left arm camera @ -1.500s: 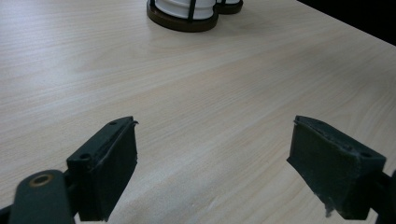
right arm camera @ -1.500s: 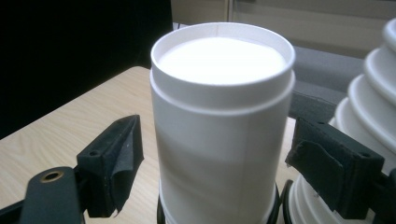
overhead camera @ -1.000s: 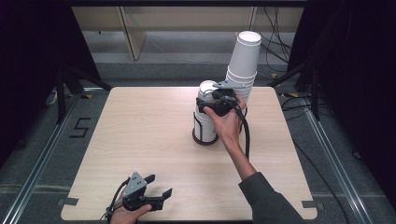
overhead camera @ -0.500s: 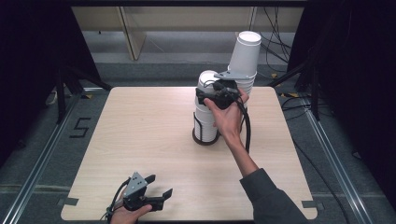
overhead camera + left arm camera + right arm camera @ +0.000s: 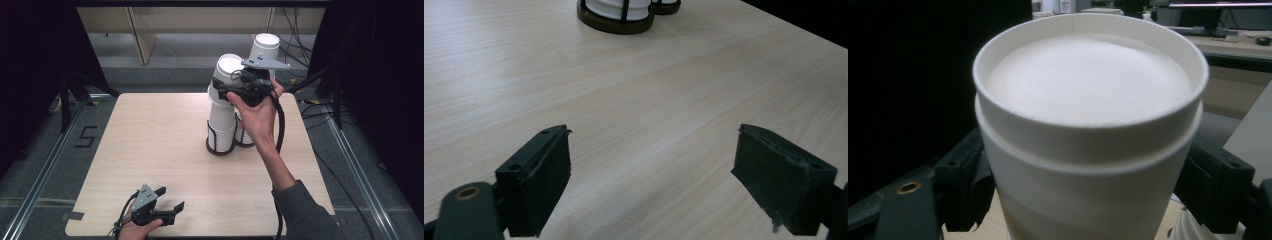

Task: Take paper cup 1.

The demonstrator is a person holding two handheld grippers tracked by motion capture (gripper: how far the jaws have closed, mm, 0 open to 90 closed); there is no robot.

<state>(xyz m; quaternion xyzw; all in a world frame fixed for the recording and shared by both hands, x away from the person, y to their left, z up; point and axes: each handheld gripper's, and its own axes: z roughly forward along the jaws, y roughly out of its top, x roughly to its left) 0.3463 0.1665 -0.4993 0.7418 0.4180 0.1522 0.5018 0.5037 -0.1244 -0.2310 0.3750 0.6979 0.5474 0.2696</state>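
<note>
White paper cups, nested upside down (image 5: 227, 80), are clamped between the jaws of the right gripper (image 5: 235, 89), held above the far half of the pale wooden tabletop (image 5: 150, 145). In the right gripper view the top cup (image 5: 1088, 130) sits squarely between both black jaws, its flat base facing the camera. The lifted cups stand nearly upright, long axis vertical, directly over a taller stack of white cups in a round black wire holder (image 5: 221, 135). A second stack of white cups (image 5: 263, 50) rises just behind, at about one o'clock from the first. The left gripper (image 5: 170, 207) rests at the near edge, at about seven o'clock from the holder and well apart from it; its jaws look spread and hold nothing. The right hand is clearly nearer. How many cups are lifted, and whether they have cleared the stack, is hard to tell, as the hand covers the join.
</note>
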